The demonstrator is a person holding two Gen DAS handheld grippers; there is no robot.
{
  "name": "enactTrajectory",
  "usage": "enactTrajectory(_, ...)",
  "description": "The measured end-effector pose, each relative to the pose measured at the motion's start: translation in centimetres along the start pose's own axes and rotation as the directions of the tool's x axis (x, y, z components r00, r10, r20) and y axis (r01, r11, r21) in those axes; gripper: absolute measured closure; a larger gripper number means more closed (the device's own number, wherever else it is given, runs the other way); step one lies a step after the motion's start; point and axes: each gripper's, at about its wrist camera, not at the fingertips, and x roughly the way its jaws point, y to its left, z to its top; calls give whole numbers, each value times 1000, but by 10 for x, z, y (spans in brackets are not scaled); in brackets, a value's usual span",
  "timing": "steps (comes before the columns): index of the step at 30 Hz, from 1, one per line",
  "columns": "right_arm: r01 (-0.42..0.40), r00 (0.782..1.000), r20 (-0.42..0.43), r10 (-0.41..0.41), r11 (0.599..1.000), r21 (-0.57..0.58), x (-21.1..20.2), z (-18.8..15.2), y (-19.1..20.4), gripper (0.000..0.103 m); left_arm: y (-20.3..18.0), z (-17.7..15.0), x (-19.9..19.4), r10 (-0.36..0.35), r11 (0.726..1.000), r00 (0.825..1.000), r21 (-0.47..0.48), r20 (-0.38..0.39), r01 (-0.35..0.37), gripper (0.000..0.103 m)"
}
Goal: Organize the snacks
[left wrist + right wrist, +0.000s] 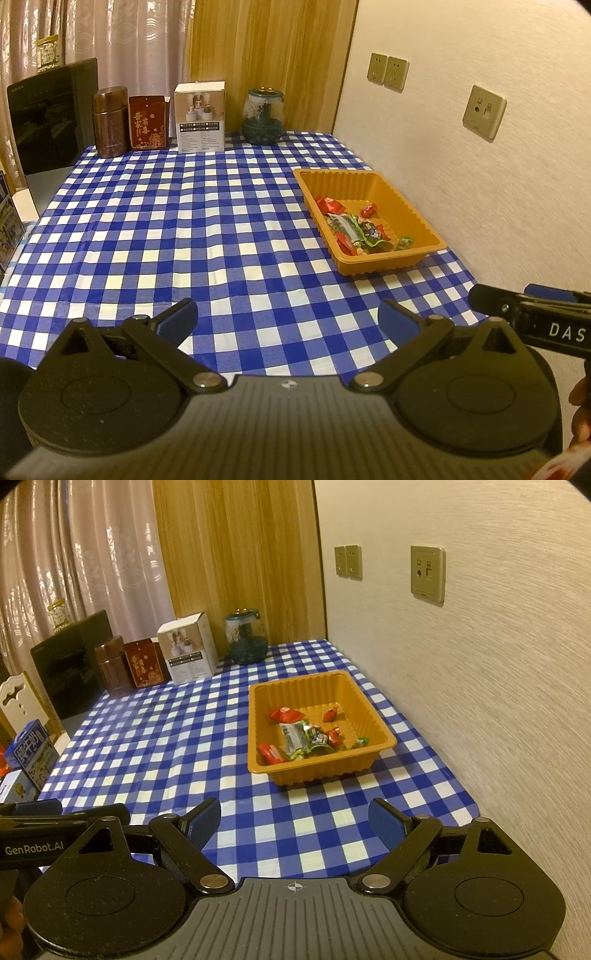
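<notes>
An orange plastic tray stands on the blue checked tablecloth near the right wall; it also shows in the right wrist view. Several wrapped snacks lie inside it, red, green and clear wrappers. My left gripper is open and empty, above the table's near edge, well short of the tray. My right gripper is open and empty, also near the front edge. Each gripper's side shows in the other's view: the right one and the left one.
At the table's back stand a brown canister, a red box, a white box and a dark glass jar. A black appliance stands at the back left. Milk cartons sit left. The wall runs along the right.
</notes>
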Motion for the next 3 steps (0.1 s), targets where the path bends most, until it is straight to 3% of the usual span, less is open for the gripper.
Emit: enactTrajectory(3,0,1000,1,0,1000,0,0,0,0,16,0,1,0,-8,1000,1000,-3,7,8,0)
